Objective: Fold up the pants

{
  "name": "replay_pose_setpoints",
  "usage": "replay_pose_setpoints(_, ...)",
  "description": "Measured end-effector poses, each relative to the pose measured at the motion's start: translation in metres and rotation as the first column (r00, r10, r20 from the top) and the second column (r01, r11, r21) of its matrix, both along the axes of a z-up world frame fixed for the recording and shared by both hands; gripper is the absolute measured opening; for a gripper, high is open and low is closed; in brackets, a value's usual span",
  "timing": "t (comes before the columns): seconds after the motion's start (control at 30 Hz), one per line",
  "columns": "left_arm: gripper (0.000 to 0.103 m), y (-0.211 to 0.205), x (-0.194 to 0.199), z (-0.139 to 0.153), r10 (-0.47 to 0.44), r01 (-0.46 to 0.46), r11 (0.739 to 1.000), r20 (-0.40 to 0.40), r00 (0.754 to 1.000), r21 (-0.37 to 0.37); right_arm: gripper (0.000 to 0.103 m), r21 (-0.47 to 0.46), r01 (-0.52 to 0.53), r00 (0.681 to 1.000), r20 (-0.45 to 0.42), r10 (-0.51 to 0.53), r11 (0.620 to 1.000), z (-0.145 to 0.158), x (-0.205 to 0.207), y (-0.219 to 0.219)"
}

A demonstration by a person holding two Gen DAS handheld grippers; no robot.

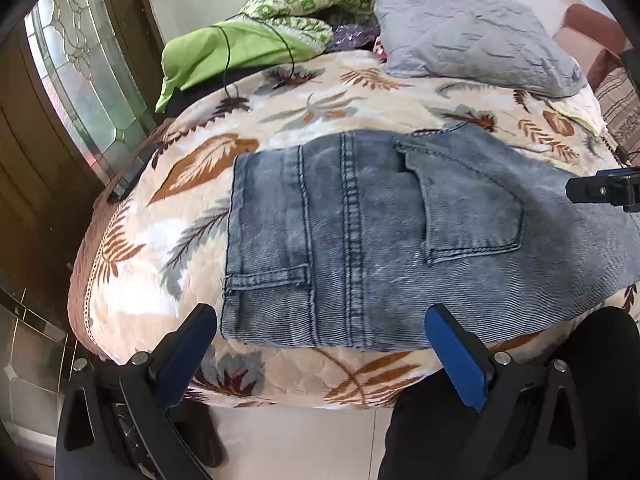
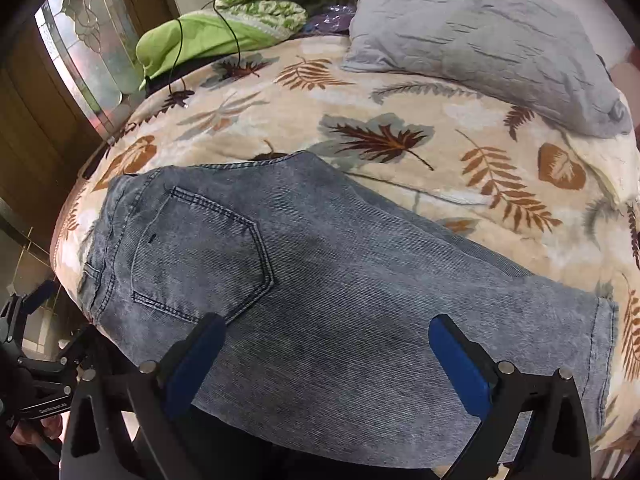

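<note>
Folded grey jeans fill mid-frame on a leaf-print bed. Left tongs gape wide, empty. Right tongs likewise.

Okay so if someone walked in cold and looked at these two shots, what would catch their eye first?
The grey-blue denim pants, lying flat and pocket-side up across the near half of the bed. Under them the leaf-print bedspread stands out, with a grey pillow and a green patterned blanket heaped at the far end. Both tongs, left and right, are open with blue pads at the pants' near edge, holding nothing.
</note>
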State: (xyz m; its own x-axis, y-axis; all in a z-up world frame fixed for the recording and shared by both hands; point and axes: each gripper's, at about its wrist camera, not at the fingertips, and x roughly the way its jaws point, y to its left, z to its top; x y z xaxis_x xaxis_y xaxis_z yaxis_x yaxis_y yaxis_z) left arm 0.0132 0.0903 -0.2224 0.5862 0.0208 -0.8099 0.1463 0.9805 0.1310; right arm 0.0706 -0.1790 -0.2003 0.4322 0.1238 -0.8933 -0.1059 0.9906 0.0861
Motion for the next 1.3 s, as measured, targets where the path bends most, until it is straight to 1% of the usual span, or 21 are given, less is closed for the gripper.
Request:
replay_pose_setpoints(0.23, 0.103, 0.01, 0.011, -0.012, 0.023, -0.023, 1.0, -0.029, 0.999, 0.006, 0.103, 0.009, -0.026, 1.0, -0.007, 0.026, 1.0, -0.008, 0.015, 0.018)
replay_pose_setpoints(0.43, 0.103, 0.011, 0.02, -0.033, 0.022, -0.021, 1.0, -0.088, 0.996, 0.017, 0.103, 0.036, -0.009, 1.0, -0.012, 0.009, 0.999, -0.018, 0.024, 0.019)
replay_pose_setpoints(0.57, 0.103, 0.014, 0.025, -0.041, 0.025, -0.026, 1.0, -0.115, 0.993, -0.007, 0.103, 0.049, 0.008, 1.0, -0.014, -0.007, 0.999, -0.021, 0.027, 0.016)
replay_pose_setpoints(0.7, 0.103, 0.016, 0.028, -0.04, 0.027, -0.03, 0.999, -0.126, 0.992, -0.018, 0.101, 0.055, 0.02, 1.0, -0.005, -0.02, 0.998, -0.021, 0.027, 0.013)
replay_pose_setpoints(0.8, 0.103, 0.016, 0.027, -0.036, 0.033, -0.035, 0.999, -0.118, 0.992, -0.015, 0.096, 0.054, 0.023, 1.0, -0.005, -0.023, 0.998, -0.02, 0.027, 0.012)
replay_pose_setpoints(0.9, 0.103, 0.015, 0.024, -0.028, 0.034, -0.036, 0.999, -0.098, 0.995, -0.014, 0.086, 0.062, 0.031, 1.0, 0.0, -0.031, 0.998, -0.018, 0.025, 0.01)
replay_pose_setpoints(0.97, 0.103, 0.016, 0.022, -0.022, 0.035, -0.037, 0.999, -0.084, 0.996, -0.021, 0.07, 0.069, 0.029, 1.0, -0.002, -0.029, 0.997, -0.017, 0.024, 0.009)
replay_pose_setpoints(1.0, 0.103, 0.016, 0.02, -0.019, 0.035, -0.037, 0.999, -0.076, 0.996, -0.026, 0.067, 0.069, 0.028, 1.0, -0.005, -0.027, 0.997, -0.017, 0.023, 0.009)
replay_pose_setpoints(1.03, 0.103, 0.015, 0.019, -0.016, 0.034, -0.036, 0.999, -0.07, 0.997, -0.03, 0.06, 0.067, 0.025, 1.0, -0.009, -0.024, 0.997, -0.017, 0.022, 0.009)
replay_pose_setpoints(1.07, 0.103, 0.015, 0.018, -0.014, 0.031, -0.033, 0.999, -0.065, 0.997, -0.032, 0.056, 0.063, 0.022, 1.0, -0.011, -0.022, 0.998, -0.018, 0.022, 0.01)
replay_pose_setpoints(1.2, 0.103, 0.01, 0.014, -0.011, 0.016, -0.018, 1.0, -0.058, 0.998, -0.025, 0.054, 0.064, 0.018, 1.0, -0.017, -0.017, 0.998, -0.02, 0.019, 0.01)
replay_pose_setpoints(1.3, 0.103, 0.01, 0.015, -0.02, 0.016, -0.017, 1.0, -0.082, 0.996, -0.014, 0.054, 0.077, 0.003, 0.999, -0.04, 0.0, 0.997, -0.024, 0.021, 0.011)
